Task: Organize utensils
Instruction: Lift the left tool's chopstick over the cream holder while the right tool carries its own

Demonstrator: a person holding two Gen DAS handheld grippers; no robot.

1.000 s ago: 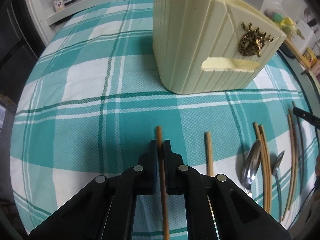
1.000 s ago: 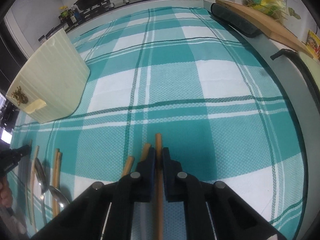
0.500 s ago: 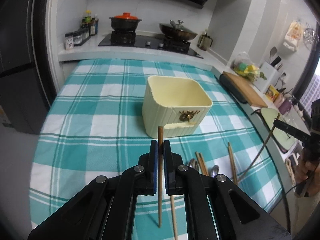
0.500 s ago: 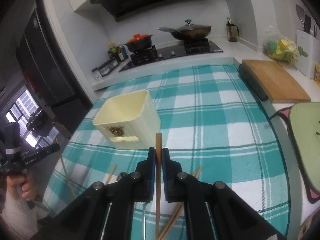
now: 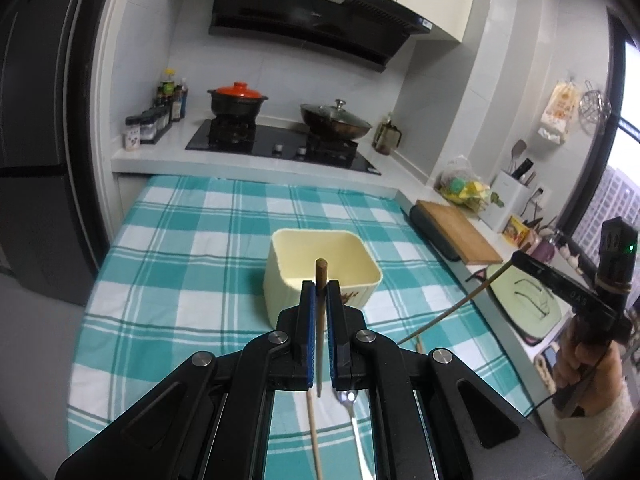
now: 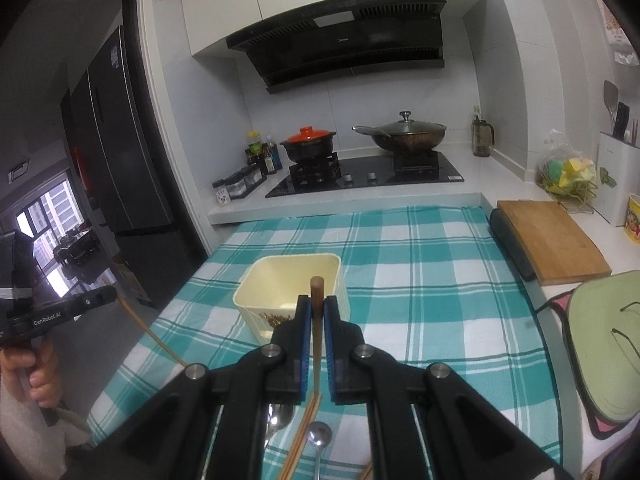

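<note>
Your left gripper (image 5: 321,290) is clamped on a chopstick (image 5: 320,320), your right gripper (image 6: 316,306) clamped on another chopstick (image 6: 317,320), both lifted above spoons (image 6: 319,436) on the checked cloth (image 5: 180,280); beyond sits the cream holder (image 5: 324,258), open.

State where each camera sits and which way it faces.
Left wrist: on the left gripper, shut on a chopstick, facing the stove; the right hand shows at its right.
Right wrist: on the right gripper, shut on another chopstick, facing the stove.
Shared: cream utensil holder, checked cloth.
</note>
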